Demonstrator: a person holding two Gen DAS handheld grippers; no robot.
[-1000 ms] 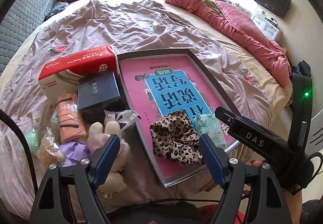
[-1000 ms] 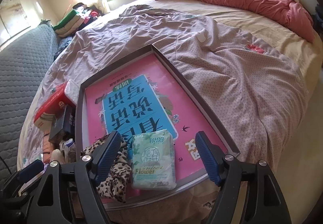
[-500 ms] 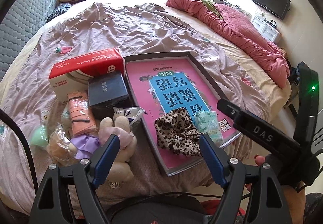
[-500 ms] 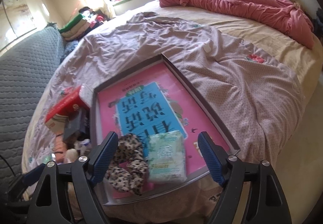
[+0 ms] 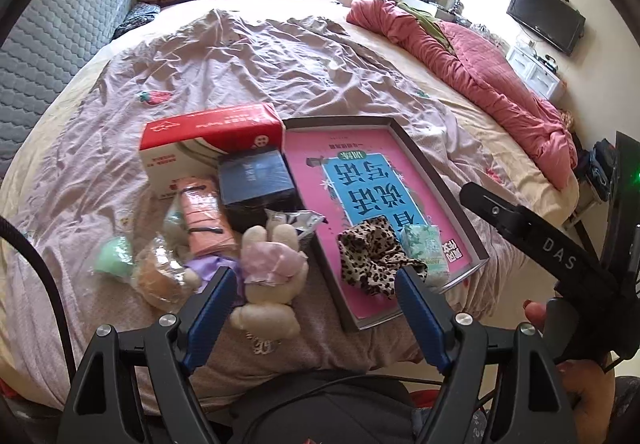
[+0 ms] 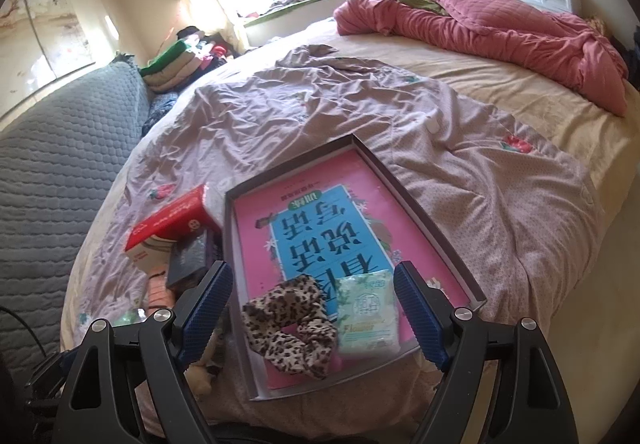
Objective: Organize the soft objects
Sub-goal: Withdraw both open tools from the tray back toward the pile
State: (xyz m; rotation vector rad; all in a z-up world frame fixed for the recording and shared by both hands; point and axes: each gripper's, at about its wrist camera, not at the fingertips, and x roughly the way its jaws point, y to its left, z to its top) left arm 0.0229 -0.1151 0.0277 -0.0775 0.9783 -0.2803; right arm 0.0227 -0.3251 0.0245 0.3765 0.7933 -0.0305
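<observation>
Hovering above the near edge of the bed, the left gripper (image 5: 312,288) has its blue-padded jaws standing wide apart with nothing clamped between them; a cream plush rabbit (image 5: 268,276) in a pink bonnet lies on the mauve bedspread (image 5: 224,55) below the gap, untouched. The right gripper (image 6: 312,284) is likewise spread; its jaws have just been opening, and nothing is pressed by the pads.

A shallow grey tray (image 6: 424,211) with a pink and blue printed sheet lining its floor rests on the bedspread near the bed's edge. In its near end lie a leopard-print scrunchie (image 6: 292,324) and, touching it on the right, a pale green tissue packet (image 6: 368,314).

Left of the tray sits a cluster of things: a red and white tissue box (image 5: 208,139) at the far side, a dark blue box (image 5: 256,175) just beside the tray's left wall, a salmon-pink pouch (image 5: 204,219) nearer, a crinkled silver wrapper (image 5: 296,222) against the tray's wall, a mint-green soft ball (image 5: 114,256) at the far left, and a tan plush toy in clear wrapping (image 5: 160,276) next to a bit of purple fabric (image 5: 208,268).

A rumpled pink quilt (image 6: 500,23) lies along the far right of the bed.
</observation>
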